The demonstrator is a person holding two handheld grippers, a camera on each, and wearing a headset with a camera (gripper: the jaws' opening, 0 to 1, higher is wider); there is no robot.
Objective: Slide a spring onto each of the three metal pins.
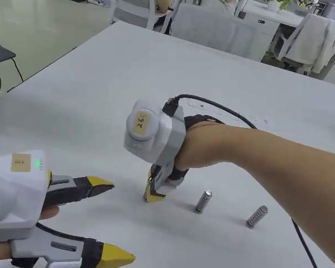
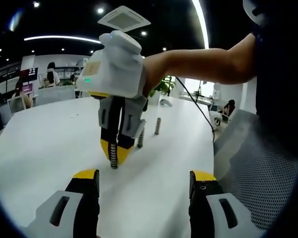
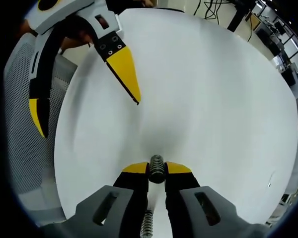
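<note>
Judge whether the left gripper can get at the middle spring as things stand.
Probably not directly: the right gripper, shut on the first spring, and the person's forearm stand between the open left gripper and the middle spring.

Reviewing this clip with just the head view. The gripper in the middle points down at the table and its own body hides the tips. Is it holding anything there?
Observer: Yes. The right gripper view shows the right gripper shut on a spring, clamped between its yellow tips.
Operator: Does that spring reach the table?
Observer: In the left gripper view its lower end sticks out under the tips and appears to meet the table, standing upright.
Operator: Where is the left gripper aimed?
Observer: The left gripper faces that held spring, jaws open with nothing between them.
</note>
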